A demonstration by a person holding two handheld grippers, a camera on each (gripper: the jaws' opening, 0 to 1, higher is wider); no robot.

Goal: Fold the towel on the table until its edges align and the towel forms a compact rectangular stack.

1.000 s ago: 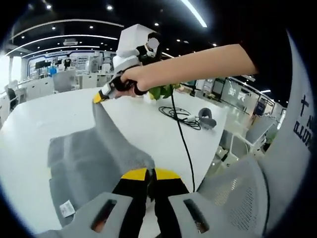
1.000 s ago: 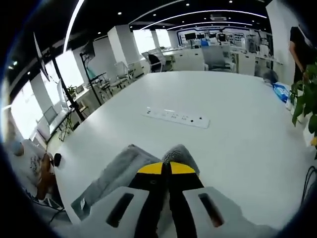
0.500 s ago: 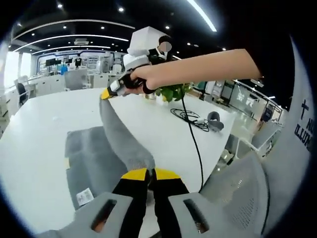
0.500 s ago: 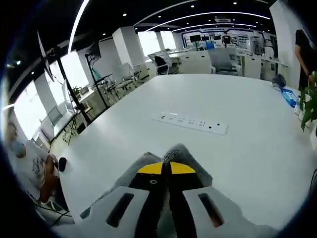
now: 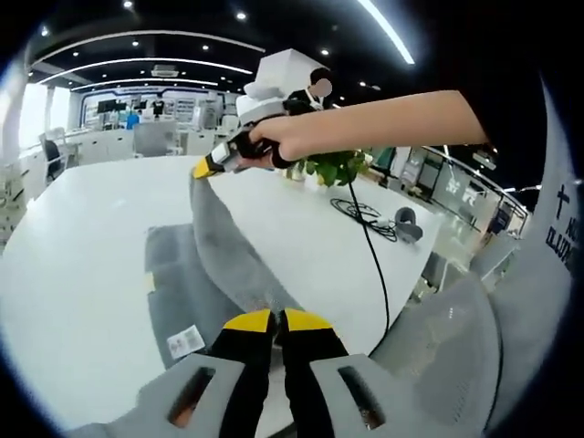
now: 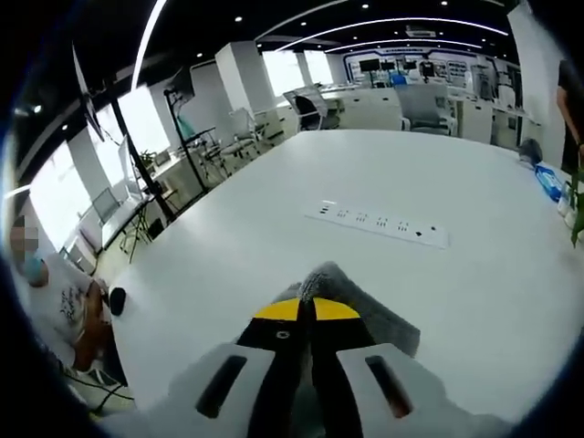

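Observation:
The grey towel [image 5: 196, 274] lies partly on the white table [image 5: 82, 237], one edge lifted and stretched taut between both grippers. My left gripper [image 5: 276, 320] is shut on the near corner of that edge. In the left gripper view the right gripper [image 5: 204, 168], held by a hand, pinches the far corner above the table. A white label [image 5: 186, 341] shows on the towel's near edge. In the right gripper view my right gripper [image 6: 306, 310] is shut, a fold of grey towel [image 6: 351, 297] bulging past its yellow tips.
A white power strip [image 6: 376, 222] lies mid-table. A black cable [image 5: 370, 219] and a grey device [image 5: 407, 223] sit near the far edge beside a green plant [image 5: 333, 167]. A mesh chair [image 5: 447, 356] stands close at right. A seated person [image 6: 50, 301] is beyond the table's left edge.
Both views have swung, so the towel sits further right in the left view and the power strip further right in the right view. Both grippers keep their hold on the lifted edge.

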